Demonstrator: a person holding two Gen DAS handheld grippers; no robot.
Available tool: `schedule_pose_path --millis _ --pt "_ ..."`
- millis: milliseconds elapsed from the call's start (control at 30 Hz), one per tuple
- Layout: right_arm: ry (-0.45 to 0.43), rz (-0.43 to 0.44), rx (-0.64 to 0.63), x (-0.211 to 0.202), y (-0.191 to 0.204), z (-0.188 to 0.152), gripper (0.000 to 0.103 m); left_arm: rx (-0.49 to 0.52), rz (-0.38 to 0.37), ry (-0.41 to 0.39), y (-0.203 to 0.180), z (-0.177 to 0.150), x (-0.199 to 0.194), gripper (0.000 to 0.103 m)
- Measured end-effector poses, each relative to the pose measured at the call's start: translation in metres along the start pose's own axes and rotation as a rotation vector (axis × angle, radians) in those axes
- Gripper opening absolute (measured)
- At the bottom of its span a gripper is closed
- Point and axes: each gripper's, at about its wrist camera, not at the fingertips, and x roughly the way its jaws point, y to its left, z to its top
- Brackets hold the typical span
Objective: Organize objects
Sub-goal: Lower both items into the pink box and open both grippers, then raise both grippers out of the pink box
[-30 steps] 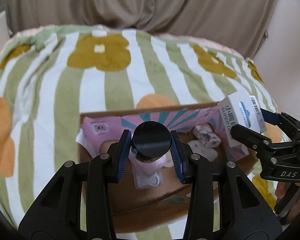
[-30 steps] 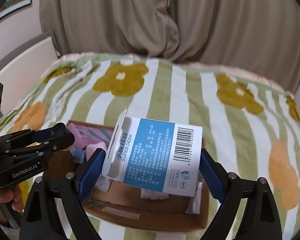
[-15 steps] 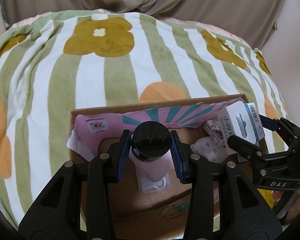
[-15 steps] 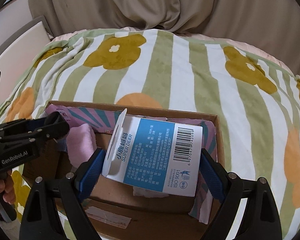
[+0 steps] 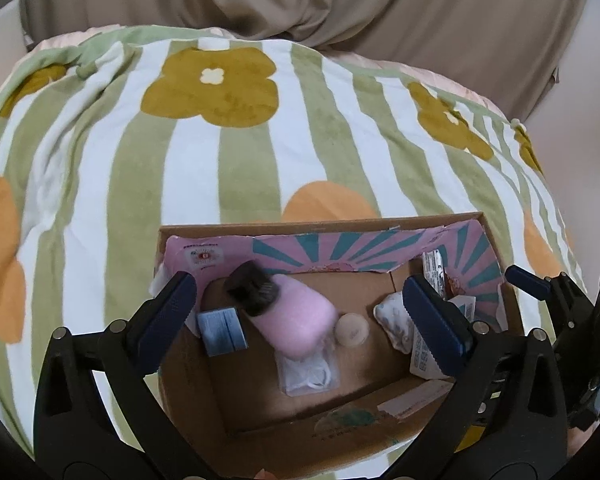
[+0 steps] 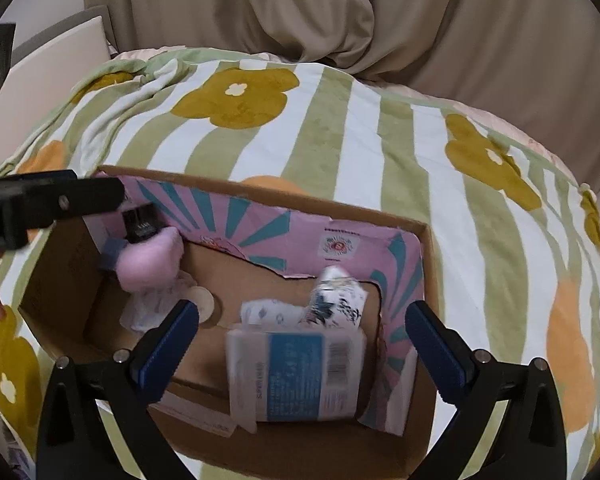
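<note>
A cardboard box (image 5: 188,400) with a pink and teal liner lies on the bed. My left gripper (image 5: 300,316) is open above it. A pink bottle with a black cap (image 5: 288,312) lies blurred on its side in the box, free of the fingers. It also shows in the right wrist view (image 6: 148,256). My right gripper (image 6: 300,344) is open over the box (image 6: 424,432). The white and blue Super Deer box (image 6: 296,376) lies blurred inside, between the fingers but apart from them.
In the box lie a small blue packet (image 5: 222,330), a clear sachet (image 5: 308,372), a round beige disc (image 5: 352,330) and patterned white packets (image 6: 336,300). A green striped flower blanket (image 5: 260,140) covers the bed. A beige curtain (image 6: 340,12) hangs behind.
Both grippers have opened. The pink bottle dropped from the left gripper into the box and tipped over. The Super Deer box dropped from the right gripper into the box.
</note>
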Motion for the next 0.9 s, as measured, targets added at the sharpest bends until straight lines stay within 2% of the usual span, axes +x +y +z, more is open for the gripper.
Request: schedule_pose_path --millis 133,500,633,900 --pt "0.009 -0.017 -0.009 0.0 0.002 -0.004 0.103 0.002 0.0 0.002 -0.001 -0.003 -0.003 0.103" --pt "0.001 0.003 0.023 -0.01 0.005 -0.007 0.103 0.011 0.012 -0.028 -0.005 -0.012 -0.026 0.103" --pt "-0.035 0.004 0.05 -0.027 0.002 -0.006 0.103 0.015 0.009 -0.065 -0.008 -0.015 -0.047 0.103" --pt "-0.137 0.008 0.115 -0.085 -0.004 -0.006 0.103 0.029 0.012 -0.195 -0.017 -0.034 -0.115 0.103"
